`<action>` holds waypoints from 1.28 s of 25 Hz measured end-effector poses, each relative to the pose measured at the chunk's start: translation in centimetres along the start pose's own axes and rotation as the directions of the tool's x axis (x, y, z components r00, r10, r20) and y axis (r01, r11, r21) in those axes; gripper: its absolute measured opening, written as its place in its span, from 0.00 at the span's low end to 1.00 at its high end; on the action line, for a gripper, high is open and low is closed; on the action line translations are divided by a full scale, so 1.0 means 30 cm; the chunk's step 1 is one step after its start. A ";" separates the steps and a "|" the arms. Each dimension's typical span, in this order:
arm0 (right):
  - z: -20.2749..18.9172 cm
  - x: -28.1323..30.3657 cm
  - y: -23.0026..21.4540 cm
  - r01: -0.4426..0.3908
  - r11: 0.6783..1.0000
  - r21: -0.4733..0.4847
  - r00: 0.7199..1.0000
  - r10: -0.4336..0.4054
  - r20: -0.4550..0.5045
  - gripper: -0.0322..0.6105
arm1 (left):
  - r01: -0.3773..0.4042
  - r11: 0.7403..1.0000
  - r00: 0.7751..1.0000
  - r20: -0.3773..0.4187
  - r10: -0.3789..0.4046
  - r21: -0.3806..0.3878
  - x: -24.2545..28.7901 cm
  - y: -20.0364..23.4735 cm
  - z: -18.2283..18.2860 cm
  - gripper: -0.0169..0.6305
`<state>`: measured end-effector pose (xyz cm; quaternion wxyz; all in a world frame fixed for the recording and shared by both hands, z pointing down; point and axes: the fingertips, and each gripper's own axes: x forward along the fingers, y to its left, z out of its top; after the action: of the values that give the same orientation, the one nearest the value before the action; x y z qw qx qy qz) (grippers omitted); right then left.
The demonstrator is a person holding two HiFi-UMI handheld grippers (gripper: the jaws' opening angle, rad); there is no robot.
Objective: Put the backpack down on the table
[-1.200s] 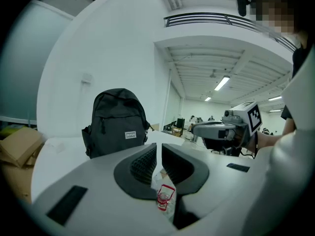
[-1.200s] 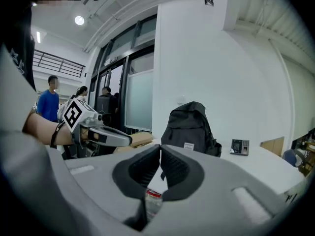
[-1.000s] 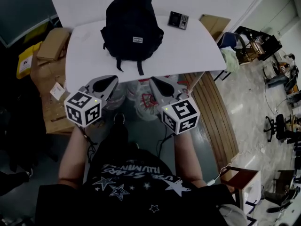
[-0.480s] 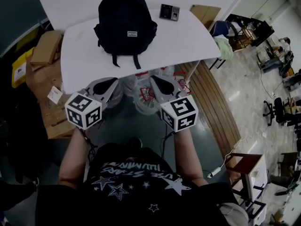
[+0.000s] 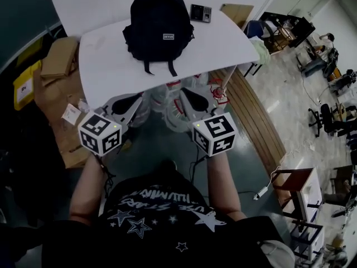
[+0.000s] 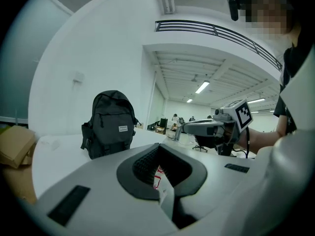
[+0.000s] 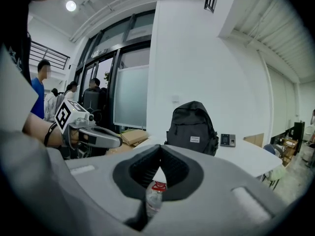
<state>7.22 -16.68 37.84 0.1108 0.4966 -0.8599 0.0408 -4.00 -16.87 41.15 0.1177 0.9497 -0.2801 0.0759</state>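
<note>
White table [image 5: 106, 66], upright black backpack [image 5: 160, 27], keypad [image 5: 199, 13]

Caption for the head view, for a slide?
Backpack stands on white table; left hand-held gripper and right hand-held gripper, shut, short of it.

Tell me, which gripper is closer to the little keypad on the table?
Right. The right gripper hangs short of the table, roughly in line with the keypad; the left gripper is farther sideways.

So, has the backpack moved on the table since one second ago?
No. The backpack stands at the same place on the table, beside the keypad, straps toward the near edge.
</note>
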 end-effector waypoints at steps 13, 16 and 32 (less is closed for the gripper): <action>0.039 -0.047 0.364 0.074 0.997 0.009 0.997 -0.074 0.004 0.05 | 0.063 0.998 0.996 0.057 -0.062 -0.013 -0.367 -0.019 -0.061 0.04; 0.029 -0.074 0.454 0.078 0.997 0.001 0.997 -0.078 -0.011 0.05 | 0.080 0.997 0.995 0.058 -0.078 -0.016 -0.442 -0.041 -0.080 0.04; -0.018 -0.207 0.619 0.054 0.998 -0.040 0.997 -0.056 -0.058 0.05 | 0.091 0.996 0.994 0.066 -0.091 0.006 -0.601 -0.182 -0.114 0.04</action>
<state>-5.74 -1.98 37.67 0.1469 0.5165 -0.8428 0.0359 -16.25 -2.24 39.65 0.1103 0.9637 -0.2401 0.0392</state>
